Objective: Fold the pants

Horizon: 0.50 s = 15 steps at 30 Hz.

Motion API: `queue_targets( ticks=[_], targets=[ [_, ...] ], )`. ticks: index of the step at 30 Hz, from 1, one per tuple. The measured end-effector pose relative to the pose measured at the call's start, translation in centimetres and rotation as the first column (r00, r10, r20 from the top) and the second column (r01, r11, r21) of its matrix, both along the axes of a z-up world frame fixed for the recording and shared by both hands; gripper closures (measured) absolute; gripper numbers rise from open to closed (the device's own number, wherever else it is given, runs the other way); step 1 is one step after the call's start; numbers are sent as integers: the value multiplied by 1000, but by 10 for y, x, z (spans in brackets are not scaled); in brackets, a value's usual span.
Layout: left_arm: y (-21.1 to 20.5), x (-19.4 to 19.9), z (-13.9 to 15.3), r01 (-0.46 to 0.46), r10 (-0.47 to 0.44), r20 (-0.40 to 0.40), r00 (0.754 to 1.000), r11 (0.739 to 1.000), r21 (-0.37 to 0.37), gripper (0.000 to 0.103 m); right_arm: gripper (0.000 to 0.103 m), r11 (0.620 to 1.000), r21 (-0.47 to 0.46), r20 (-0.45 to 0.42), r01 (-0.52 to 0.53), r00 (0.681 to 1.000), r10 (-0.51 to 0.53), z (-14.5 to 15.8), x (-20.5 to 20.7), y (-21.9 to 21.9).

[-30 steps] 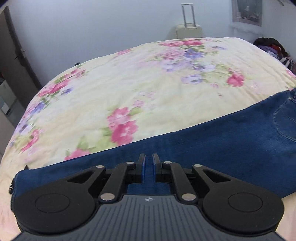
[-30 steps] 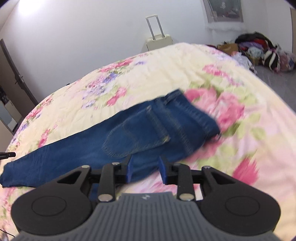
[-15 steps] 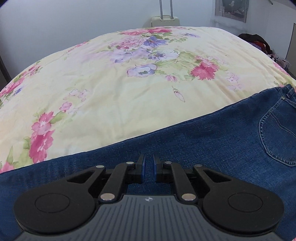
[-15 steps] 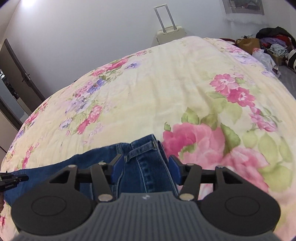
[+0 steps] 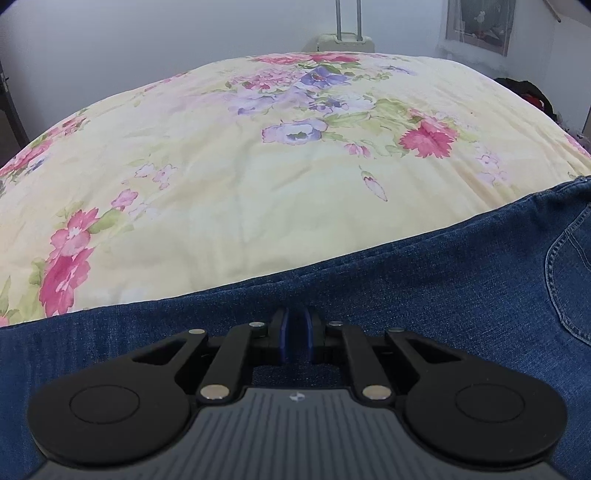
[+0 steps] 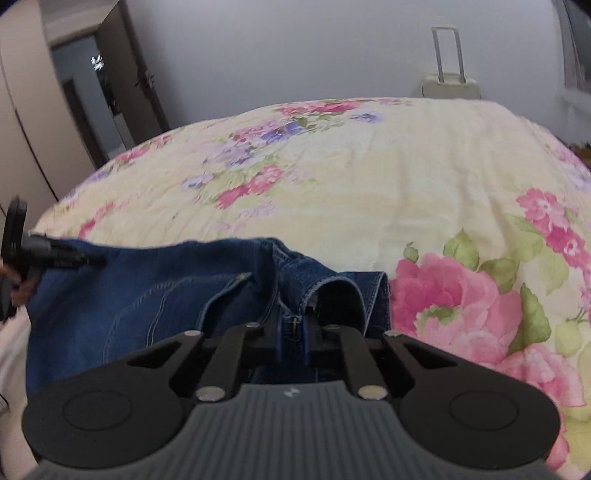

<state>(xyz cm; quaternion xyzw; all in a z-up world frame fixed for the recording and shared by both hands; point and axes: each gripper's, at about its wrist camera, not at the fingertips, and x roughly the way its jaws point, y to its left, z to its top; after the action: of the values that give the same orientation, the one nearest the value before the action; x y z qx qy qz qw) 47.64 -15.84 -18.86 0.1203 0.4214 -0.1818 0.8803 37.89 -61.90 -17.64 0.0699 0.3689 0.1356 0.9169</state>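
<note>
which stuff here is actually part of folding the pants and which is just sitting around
Part of the job:
- jeans
- left gripper, closed on the denim
- right gripper, closed on the waistband
- floral bedspread, the work surface

Just lying about:
- suitcase behind the bed
- clothes pile
- framed picture
</note>
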Motion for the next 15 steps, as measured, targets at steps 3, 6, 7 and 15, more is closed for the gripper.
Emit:
queue_targets(
  ticks=[3,6,7,15],
  targets=[
    [-4,0,1,-5,5,0,1000,1000,16,90,98,999,-39,71,13,997,-10,17,-21,13],
    [-8,4,-4,-12,13,-23,1000,999,44,90,98,990,-94,149,108,984,-93,41,-25,13],
    [-9,5,-6,-17,19,-30,999,999,49,89,99,985,-101,169,142,978,-124,48,-21,10],
    [-7,6,-6,-40,43,-47,998,997,67,89,100,935,-182,-34,303,949,-314,6,56,-1]
  ],
)
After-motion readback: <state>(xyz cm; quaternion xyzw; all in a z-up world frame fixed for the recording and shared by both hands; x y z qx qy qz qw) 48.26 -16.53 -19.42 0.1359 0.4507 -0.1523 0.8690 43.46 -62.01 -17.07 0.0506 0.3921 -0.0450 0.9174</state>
